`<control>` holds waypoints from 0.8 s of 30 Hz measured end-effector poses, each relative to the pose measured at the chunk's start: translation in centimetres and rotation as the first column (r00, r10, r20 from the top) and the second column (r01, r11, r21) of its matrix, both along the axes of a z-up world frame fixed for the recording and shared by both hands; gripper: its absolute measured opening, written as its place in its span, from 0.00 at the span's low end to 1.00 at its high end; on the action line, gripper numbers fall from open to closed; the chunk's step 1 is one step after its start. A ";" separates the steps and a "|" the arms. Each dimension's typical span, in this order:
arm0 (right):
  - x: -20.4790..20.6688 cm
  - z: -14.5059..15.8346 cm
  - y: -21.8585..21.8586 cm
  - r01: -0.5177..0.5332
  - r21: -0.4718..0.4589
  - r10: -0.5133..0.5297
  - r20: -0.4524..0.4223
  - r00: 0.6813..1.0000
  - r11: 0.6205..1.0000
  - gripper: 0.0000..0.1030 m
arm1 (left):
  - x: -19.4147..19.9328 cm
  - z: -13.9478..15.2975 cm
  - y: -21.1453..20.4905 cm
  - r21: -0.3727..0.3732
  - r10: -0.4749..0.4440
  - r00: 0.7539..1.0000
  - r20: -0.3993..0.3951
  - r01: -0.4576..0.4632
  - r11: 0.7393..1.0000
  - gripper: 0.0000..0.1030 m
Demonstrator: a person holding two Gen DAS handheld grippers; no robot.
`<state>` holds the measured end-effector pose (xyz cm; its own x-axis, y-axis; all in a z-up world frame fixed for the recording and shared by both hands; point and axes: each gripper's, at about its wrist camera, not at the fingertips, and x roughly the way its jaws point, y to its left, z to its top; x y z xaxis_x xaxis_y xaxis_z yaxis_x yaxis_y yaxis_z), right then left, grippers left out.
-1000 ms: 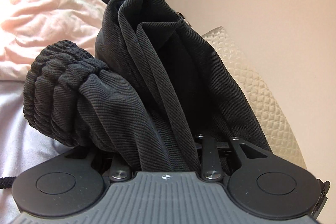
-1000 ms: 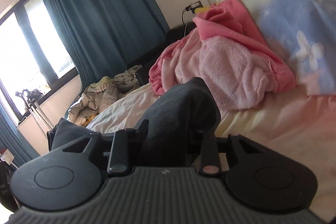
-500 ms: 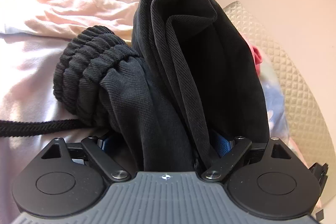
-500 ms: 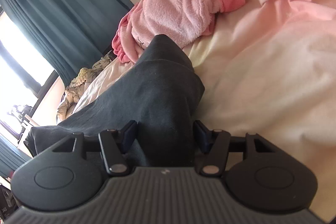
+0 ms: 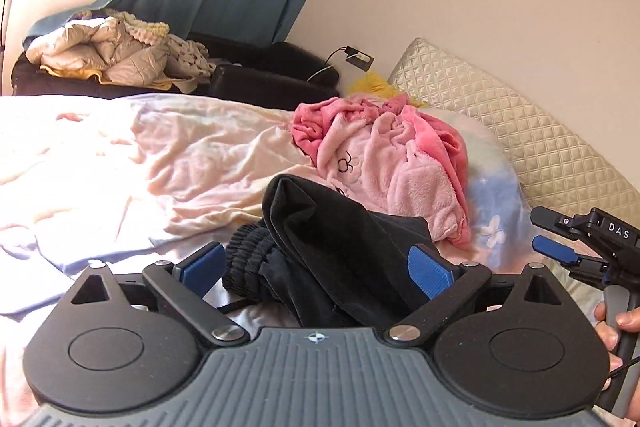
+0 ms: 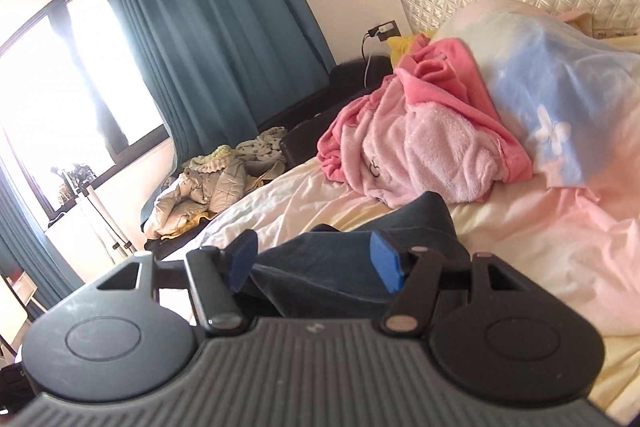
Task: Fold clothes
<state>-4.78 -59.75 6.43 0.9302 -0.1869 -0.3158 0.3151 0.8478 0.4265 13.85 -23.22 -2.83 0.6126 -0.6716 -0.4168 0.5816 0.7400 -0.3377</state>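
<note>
A black garment [image 5: 336, 251] with a ribbed elastic waistband [image 5: 250, 263] lies bunched on the pale bed sheet [image 5: 160, 163]. My left gripper [image 5: 316, 265] is open, its blue pads on either side of the cloth without pressing it. In the right wrist view the same dark garment [image 6: 360, 247] lies just ahead of my right gripper [image 6: 314, 259], which is open with its blue pads apart. The right gripper also shows at the right edge of the left wrist view [image 5: 576, 247], held in a hand.
A pink fleece garment [image 5: 392, 163] is heaped beyond the black one, against a blue flowered pillow [image 6: 560, 99] and a quilted cream headboard [image 5: 520, 131]. A pile of padded clothes [image 5: 108, 51] lies on a dark bench by the teal curtain [image 6: 208, 39].
Both grippers have opened and let go of the black garment. It has dropped onto the bed, and both grippers have drawn back from it.
</note>
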 end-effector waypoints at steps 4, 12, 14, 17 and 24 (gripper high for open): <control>-1.2 4.5 5.0 -0.083 -0.060 0.085 0.038 0.996 0.995 0.65 | -4.7 5.7 6.4 0.057 0.006 0.994 0.109 -0.013 0.998 0.98; -1.9 9.6 15.9 -0.244 -0.156 0.254 0.047 0.966 0.957 0.65 | -10.1 11.5 18.8 0.136 0.128 0.955 0.267 -0.169 0.976 1.00; -1.9 10.2 18.6 -0.283 -0.176 0.296 0.051 0.954 0.943 0.65 | -10.6 12.5 21.4 0.151 0.160 0.941 0.297 -0.212 0.966 1.00; -1.7 10.9 22.2 -0.341 -0.201 0.357 0.050 0.933 0.918 0.65 | -12.6 13.6 24.4 0.215 0.181 0.909 0.374 -0.275 0.937 1.00; -1.0 10.8 29.2 -0.437 -0.254 0.461 0.043 0.886 0.863 0.66 | -16.1 13.9 29.4 0.251 0.263 0.848 0.460 -0.408 0.878 1.00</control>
<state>-5.73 -30.57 17.25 0.9549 0.2025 -0.2171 -0.1569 0.9650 0.2101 -2.21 6.16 11.12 0.9346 -0.2614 -0.2413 0.3052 0.9377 0.1659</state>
